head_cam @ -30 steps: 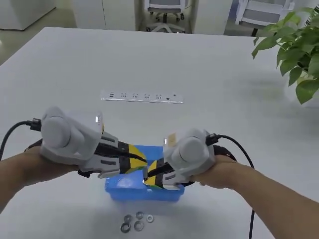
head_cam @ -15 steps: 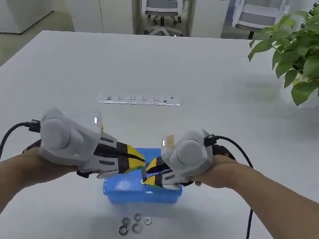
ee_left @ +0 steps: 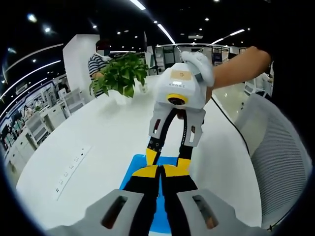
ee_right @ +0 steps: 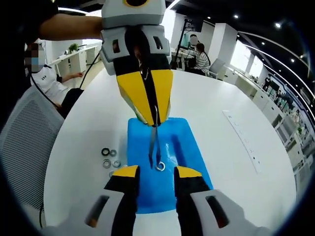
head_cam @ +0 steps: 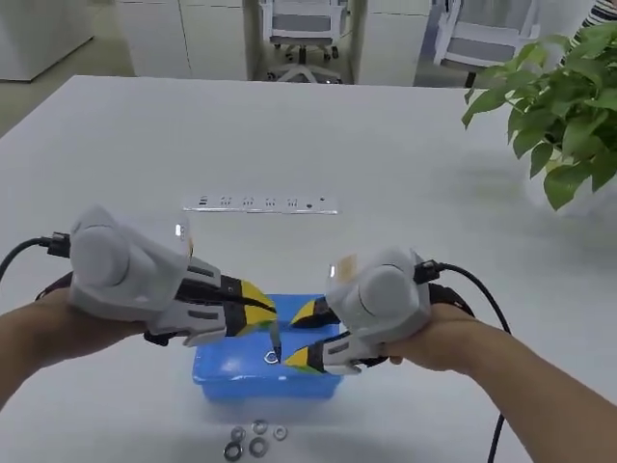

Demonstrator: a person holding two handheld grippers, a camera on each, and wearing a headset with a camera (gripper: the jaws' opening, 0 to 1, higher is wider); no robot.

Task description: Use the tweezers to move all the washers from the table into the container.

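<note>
White table [head_cam: 405, 174] in an open office, power strip [head_cam: 260, 204] beyond the container [head_cam: 260, 386], plant [head_cam: 559, 116] far off to its right.

Left of container: left gripper [head_cam: 253, 311], jaws pressed together on the tweezers [head_cam: 275, 338]. Points them steeply down into the container, long axis near upright, tips close together. At those tips, inside the container: one washer [ee_right: 160, 166]. Cannot tell whether pinched or resting on the floor.

On the container's near side, just beside its wall and a little toward the left gripper: a cluster of washers [head_cam: 256, 446] loose on the table, not yet moved. Probably calls for lifting the tweezers clear and carrying them over that near wall, tips kept down.

Right of container: right gripper [head_cam: 307, 335], jaws spread, holding nothing.
</note>
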